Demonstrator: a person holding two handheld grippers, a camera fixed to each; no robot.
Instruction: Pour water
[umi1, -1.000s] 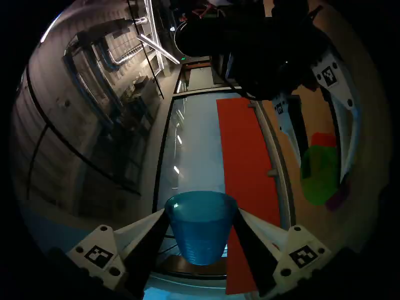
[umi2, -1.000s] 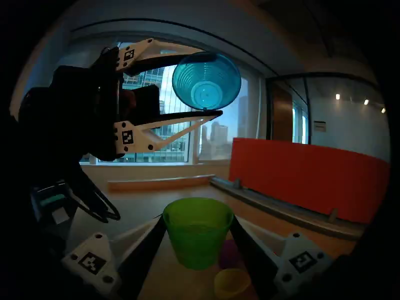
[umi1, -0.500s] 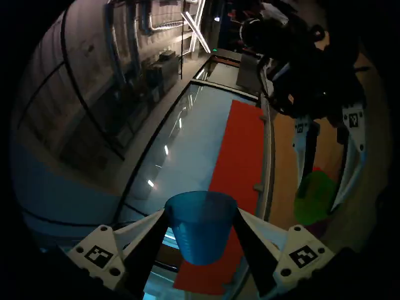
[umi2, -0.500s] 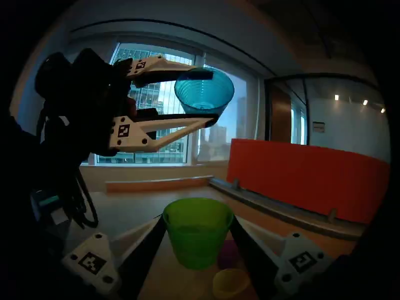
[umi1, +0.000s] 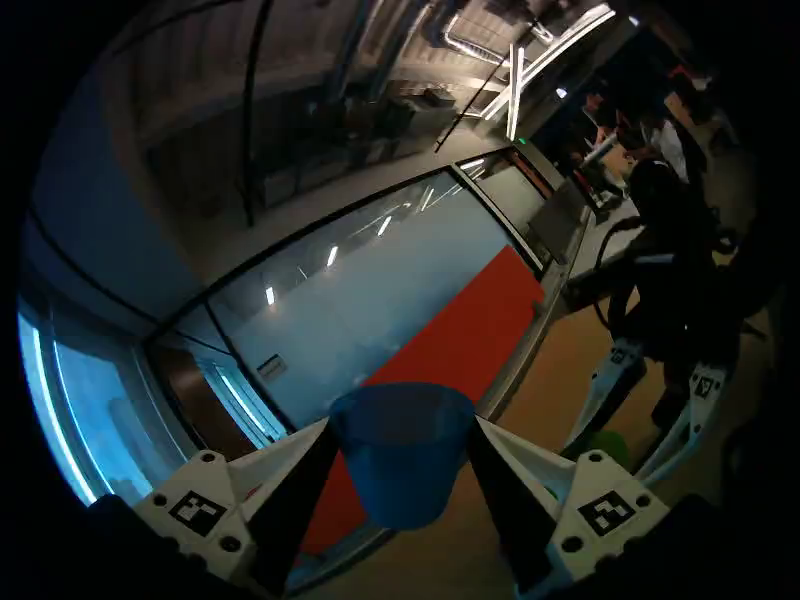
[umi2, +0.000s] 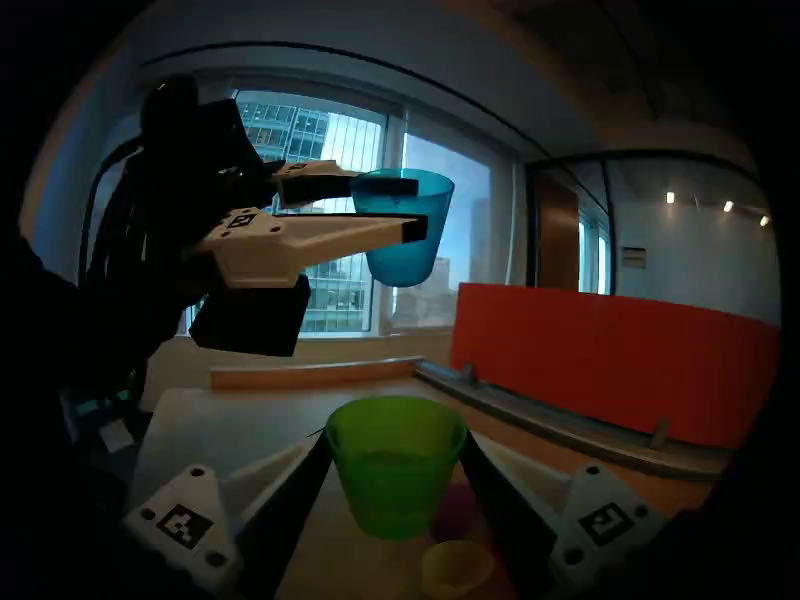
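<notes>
Blue see-through plastic, tapered toward a narrower base, faintly ringed round the wall: a blue cup, upright with mouth up, raised high against the window in the right gripper view. Pinched near the rim by the left gripper, one finger pressed on each side. Hangs well above the table, higher than and beyond a green cup. Same blue cup close up in the left gripper view, duller and darker, squeezed between both fingers of the left gripper.

Green see-through plastic for the second cup, upright, low near the table; resting on it or lifted, cannot tell. Clamped by the right gripper, a finger tight on either side. Darker green below a faint line partway down the wall; liquid or shading, cannot tell. Farther off in the left gripper view, just a sliver of green cup between the fingers of the right gripper, mostly covered by them.

Hard to judge any water inside the blue cup: wall too dim, inside unseen from either camera. Below the green cup, a small yellow bowl cut off at the edge, and a purple thing half hidden behind the cup, shape unclear. Beyond, a long red panel along the table's far side.
</notes>
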